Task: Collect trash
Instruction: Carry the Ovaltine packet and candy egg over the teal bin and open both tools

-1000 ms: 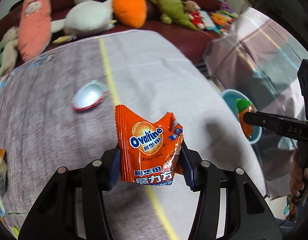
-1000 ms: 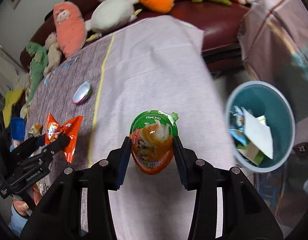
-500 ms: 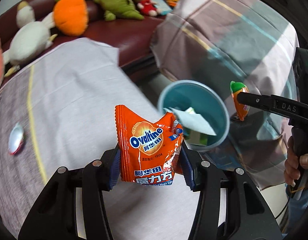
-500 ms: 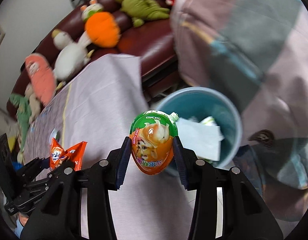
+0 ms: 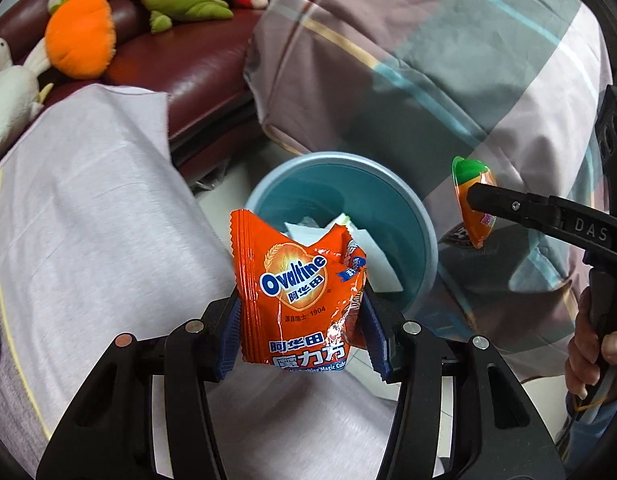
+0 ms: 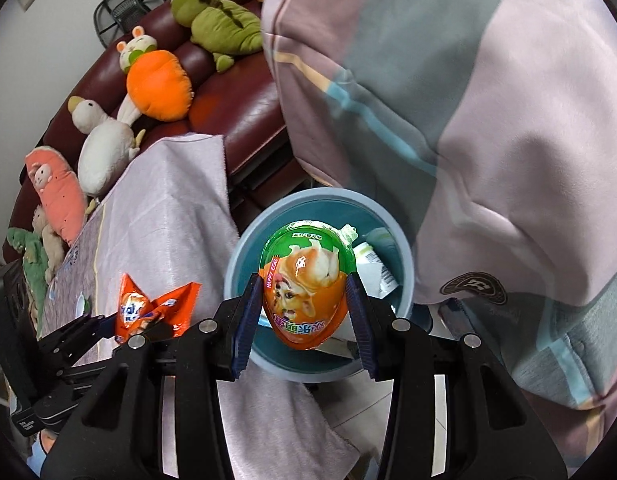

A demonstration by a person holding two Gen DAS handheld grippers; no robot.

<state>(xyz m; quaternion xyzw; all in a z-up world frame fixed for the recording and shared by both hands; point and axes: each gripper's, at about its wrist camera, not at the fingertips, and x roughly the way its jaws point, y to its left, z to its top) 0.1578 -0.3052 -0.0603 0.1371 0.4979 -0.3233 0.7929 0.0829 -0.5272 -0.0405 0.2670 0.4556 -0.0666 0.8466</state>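
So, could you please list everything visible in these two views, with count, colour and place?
Ovaltine wrapper: one, orange, clamped in the left gripper.
Egg-shaped package: one, green and orange, clamped in the right gripper, in front of the bin.
Bin: one, teal, on the floor beside the table, paper scraps inside.
Tablecloth: one, pale lilac, over the table.
Sofa: one, dark red, behind the table.
Plush toys: several, orange, white, green, pink, along the sofa.
Patchwork cover: one, pink and grey-green, behind the bin.
Left gripper: black, blue pads.
Right gripper: black, blue pads.
Hand: one, on the right gripper's handle.
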